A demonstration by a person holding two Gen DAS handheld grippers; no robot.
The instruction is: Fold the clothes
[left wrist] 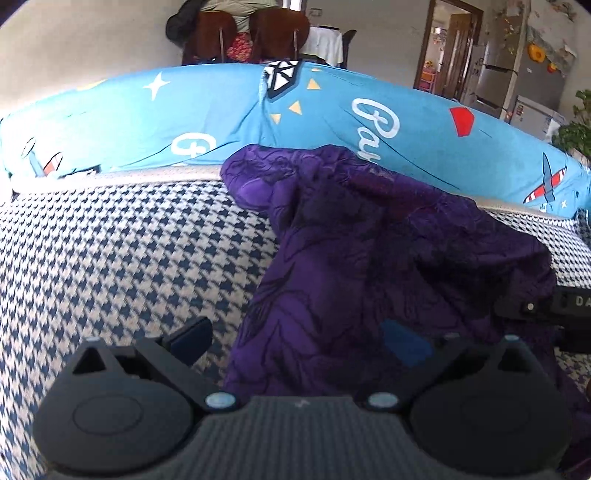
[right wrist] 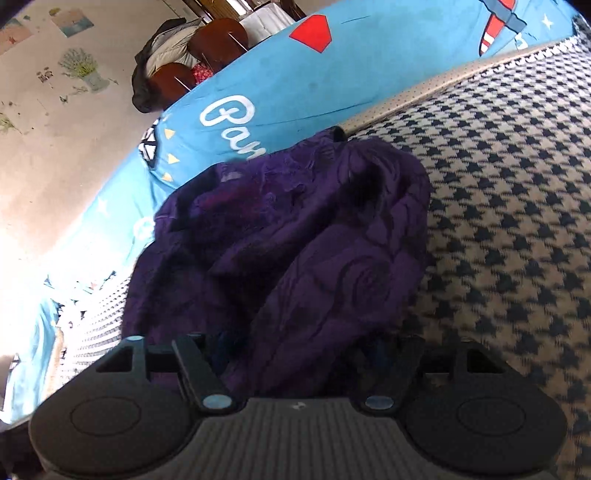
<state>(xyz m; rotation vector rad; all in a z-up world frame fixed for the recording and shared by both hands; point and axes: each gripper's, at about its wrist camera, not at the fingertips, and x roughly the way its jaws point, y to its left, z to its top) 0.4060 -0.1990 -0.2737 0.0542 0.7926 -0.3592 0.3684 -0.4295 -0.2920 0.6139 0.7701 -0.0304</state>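
A dark purple garment with a rose pattern lies bunched on a blue-and-white houndstooth cover. My left gripper is open and wide. Its left finger rests free over the cover, and the garment's near edge lies between the jaws against the blue right pad. The right gripper's black body shows at the right edge, beside the raised cloth. In the right wrist view my right gripper is shut on a thick fold of the purple garment, which hides its fingertips.
A long light-blue cushion printed with planes and white lettering runs along the back of the cover. Behind it stand brown chairs with clothes piled on them. A fridge and a plant are at the far right.
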